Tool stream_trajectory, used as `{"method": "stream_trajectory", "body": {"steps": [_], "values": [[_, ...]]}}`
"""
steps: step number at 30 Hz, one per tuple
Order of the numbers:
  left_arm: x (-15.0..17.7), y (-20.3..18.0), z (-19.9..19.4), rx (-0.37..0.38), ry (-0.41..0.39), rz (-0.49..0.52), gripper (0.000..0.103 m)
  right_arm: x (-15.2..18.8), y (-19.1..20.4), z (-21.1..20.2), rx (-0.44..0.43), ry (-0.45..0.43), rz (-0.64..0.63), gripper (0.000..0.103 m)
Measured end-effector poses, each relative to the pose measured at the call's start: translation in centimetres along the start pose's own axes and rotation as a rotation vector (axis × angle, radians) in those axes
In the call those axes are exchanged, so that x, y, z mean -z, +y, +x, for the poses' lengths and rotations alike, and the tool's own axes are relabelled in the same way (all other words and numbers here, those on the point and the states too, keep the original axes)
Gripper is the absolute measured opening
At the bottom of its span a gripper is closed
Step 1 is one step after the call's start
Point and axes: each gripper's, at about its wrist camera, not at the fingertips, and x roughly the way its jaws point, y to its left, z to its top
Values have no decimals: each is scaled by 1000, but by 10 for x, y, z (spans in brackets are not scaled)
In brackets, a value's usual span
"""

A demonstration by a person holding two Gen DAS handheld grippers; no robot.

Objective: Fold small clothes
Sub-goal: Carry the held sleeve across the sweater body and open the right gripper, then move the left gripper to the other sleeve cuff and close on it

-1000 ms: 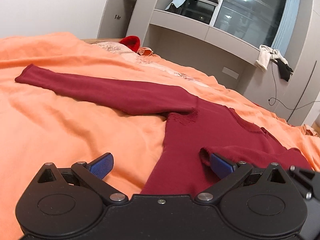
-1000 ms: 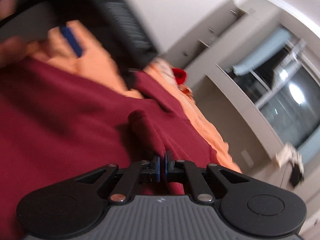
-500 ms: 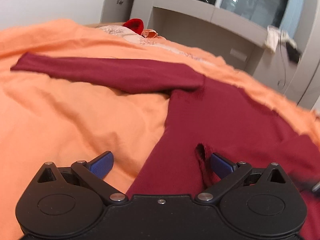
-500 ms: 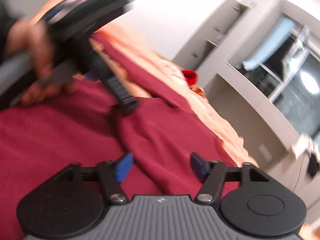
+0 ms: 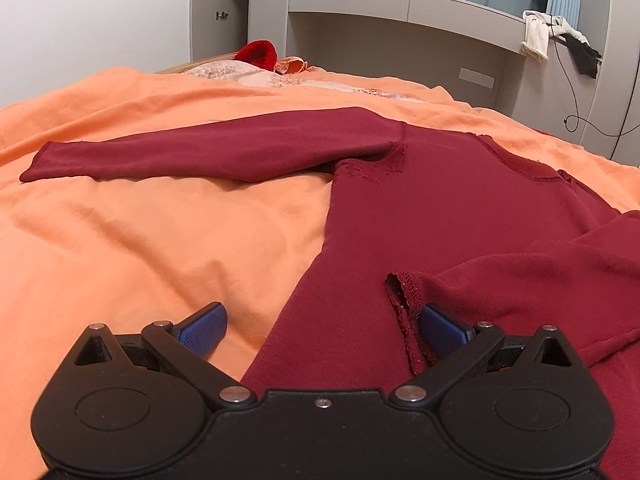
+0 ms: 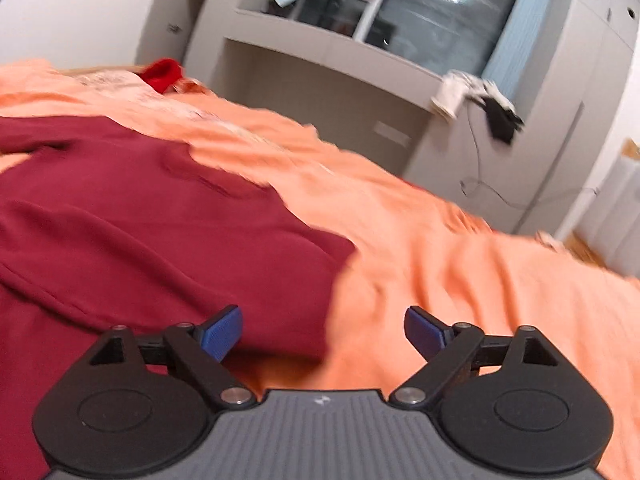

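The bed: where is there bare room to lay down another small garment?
Bare orange sheet lies below the outstretched sleeve, left of the maroon top. More bare sheet shows in the right wrist view, right of the top's edge. The middle is crowded, with a folded-in sleeve cuff.

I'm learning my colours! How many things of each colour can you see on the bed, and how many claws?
Dark red: 1, the long-sleeved top
Bright red: 1, a bundle at the far end
Orange: 1, the bedcover
Black claws with blue pads: 2, the left claw and the right claw
Total: 5
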Motion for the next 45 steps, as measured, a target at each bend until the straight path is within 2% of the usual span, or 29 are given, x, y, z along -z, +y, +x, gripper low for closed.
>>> {"method": "stream_trajectory", "body": {"steps": [4, 5, 7, 9, 13, 15, 17, 19, 20, 24, 28, 33, 37, 39, 41, 45], "values": [[0, -2, 1, -7, 1, 9, 103, 12, -13, 11, 9, 55, -9, 68], [0, -2, 1, -8, 0, 10, 103, 1, -15, 26, -3, 63, -8, 61], [0, -3, 1, -11, -1, 13, 103, 5, -12, 35, -27, 47, -1, 55], [1, -3, 0, -11, -4, 14, 103, 5, -11, 41, -33, 15, -10, 55], [1, -3, 1, -12, -3, 15, 103, 2, -2, 34, 8, -85, -69, 54], [1, -3, 1, -12, -3, 16, 103, -1, -3, 35, -3, -132, -74, 44], [1, -3, 1, -11, -2, 18, 103, -1, 0, 33, -1, -139, -93, 16], [1, -3, 0, -10, -2, 17, 103, -2, 4, 35, 15, -128, -112, 7], [1, -3, 0, -9, -1, 18, 103, -4, 5, 37, 23, -119, -118, 6], [0, -4, -1, -8, 3, 26, 103, -3, -4, 38, 67, -77, -102, 5], [0, -8, -1, -7, 1, 45, 103, 10, -12, 51, 45, 1, -86, 5], [1, -9, -2, -4, 3, 61, 103, 12, -4, 54, 47, -5, -106, 7], [0, -3, -5, 38, 11, 40, 103, 3, -9, 47, 38, 8, -63, 12], [-3, 3, -7, 67, 17, 22, 102, 0, -9, 41, 34, 15, -53, 18], [-5, 10, -10, 101, 24, -9, 102, -3, -6, 33, 25, 14, -43, 34], [-11, 31, -16, 131, 12, -87, 102, -10, 6, 7, -27, -18, -25, 51]]}}
